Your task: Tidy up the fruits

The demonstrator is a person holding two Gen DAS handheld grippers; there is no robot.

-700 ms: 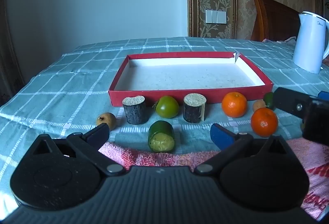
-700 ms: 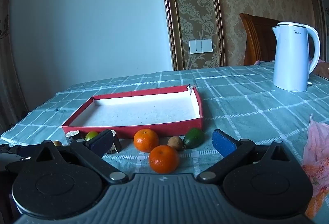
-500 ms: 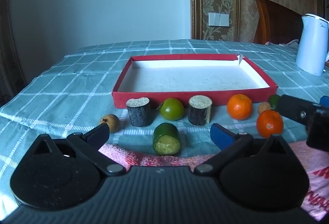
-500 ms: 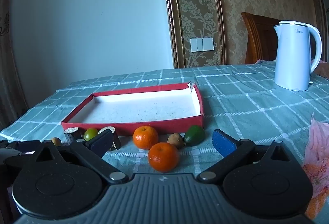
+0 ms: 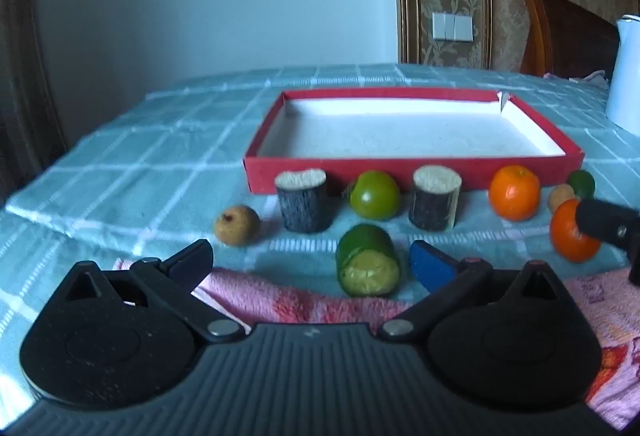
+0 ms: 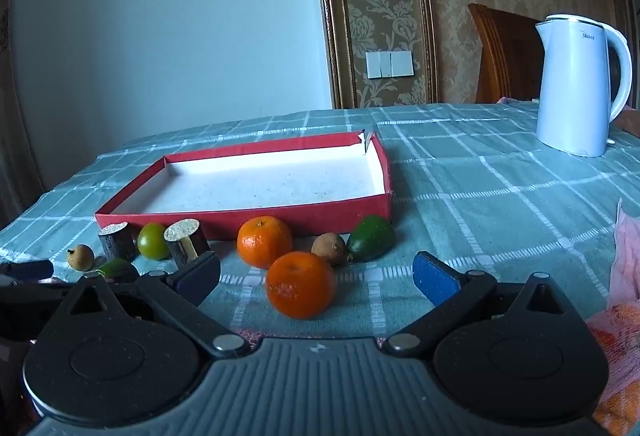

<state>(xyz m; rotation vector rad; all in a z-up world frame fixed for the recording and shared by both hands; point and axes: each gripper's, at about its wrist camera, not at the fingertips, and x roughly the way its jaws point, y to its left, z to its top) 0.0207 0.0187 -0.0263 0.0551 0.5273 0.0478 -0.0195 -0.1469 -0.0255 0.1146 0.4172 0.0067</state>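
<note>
Left gripper (image 5: 310,262): matte black plastic body w/ ribbed centre panel, small pale logo mark, two round black discs either side, triangular cut-outs near the arm bases, silver pivot screws, blue pads on the fingers (image 5: 430,266). Right gripper (image 6: 316,276): same build, black ribbed housing, silver screws, speckled blue pads on its fingers (image 6: 434,278).

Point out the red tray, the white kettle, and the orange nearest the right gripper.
red tray (image 6: 248,214), right wrist view, on its near red wall.
white kettle (image 6: 572,96), right wrist view, on its body.
nearest orange (image 6: 300,284), right wrist view, middle of its peel.
</note>
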